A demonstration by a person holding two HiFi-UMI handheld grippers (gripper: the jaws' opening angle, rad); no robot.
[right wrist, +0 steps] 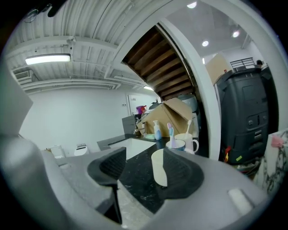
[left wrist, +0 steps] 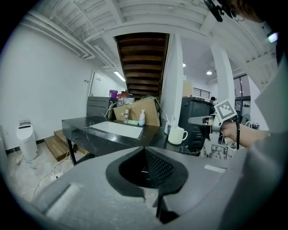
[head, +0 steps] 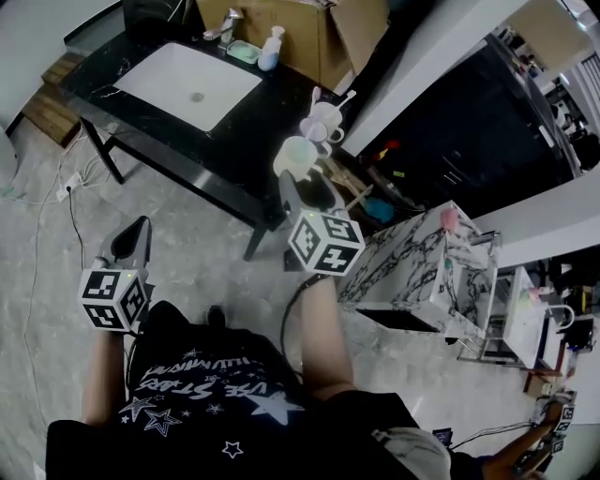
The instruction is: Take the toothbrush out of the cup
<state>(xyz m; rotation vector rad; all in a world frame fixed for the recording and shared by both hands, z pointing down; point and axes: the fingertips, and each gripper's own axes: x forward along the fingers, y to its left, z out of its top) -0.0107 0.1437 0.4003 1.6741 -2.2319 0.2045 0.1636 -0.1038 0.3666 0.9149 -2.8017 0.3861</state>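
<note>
A pale cup (head: pixel 298 155) stands near the front edge of the black counter (head: pixel 234 141). Behind it are two more cups (head: pixel 324 120) holding toothbrushes. In the right gripper view, a pink-and-blue toothbrush (right wrist: pixel 170 130) stands in a bluish cup (right wrist: pixel 175 144), and a white toothbrush (right wrist: pixel 188 126) stands in a white mug (right wrist: pixel 191 142). My right gripper (head: pixel 307 187) (right wrist: pixel 139 166) is open just short of the pale cup (right wrist: pixel 158 168), whose right side is hidden by the right jaw. My left gripper (head: pixel 136 230) (left wrist: pixel 144 150) hangs low over the floor, shut and holding nothing.
A white sink (head: pixel 187 84) with a faucet (head: pixel 225 26), a soap bottle (head: pixel 270 47) and a soap dish is set in the counter's left part. A cardboard box (head: pixel 319 33) stands behind it. A marble-patterned cabinet (head: pixel 422 262) is on my right, and cables (head: pixel 56 187) lie on the floor.
</note>
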